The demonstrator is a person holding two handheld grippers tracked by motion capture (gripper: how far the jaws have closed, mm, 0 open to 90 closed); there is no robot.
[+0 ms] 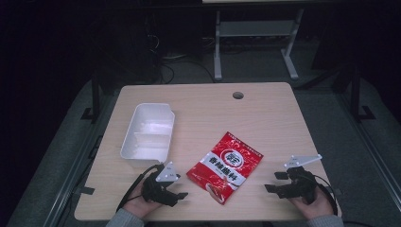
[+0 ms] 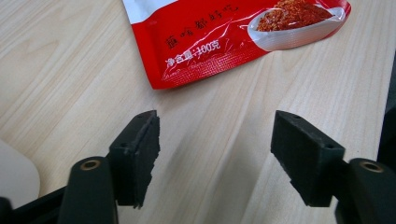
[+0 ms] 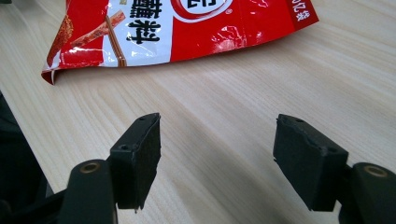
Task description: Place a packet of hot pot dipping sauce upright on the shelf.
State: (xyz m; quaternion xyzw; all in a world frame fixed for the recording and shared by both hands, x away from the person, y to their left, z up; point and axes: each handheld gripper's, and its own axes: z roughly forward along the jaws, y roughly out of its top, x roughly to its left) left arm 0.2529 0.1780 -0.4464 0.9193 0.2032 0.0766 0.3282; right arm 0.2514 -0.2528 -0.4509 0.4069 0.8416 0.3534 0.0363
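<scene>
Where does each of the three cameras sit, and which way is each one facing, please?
High view: above the person's side, looking forward and down on the table, white tray and red packet; both hands show holding the left gripper and right gripper.
Left gripper view: rides that gripper, looking along its open fingers at the packet's sealed edge.
Right gripper view: rides that gripper, looking past its open fingers at the packet's printed face.
All three views share the red packet and the wooden tabletop.
</scene>
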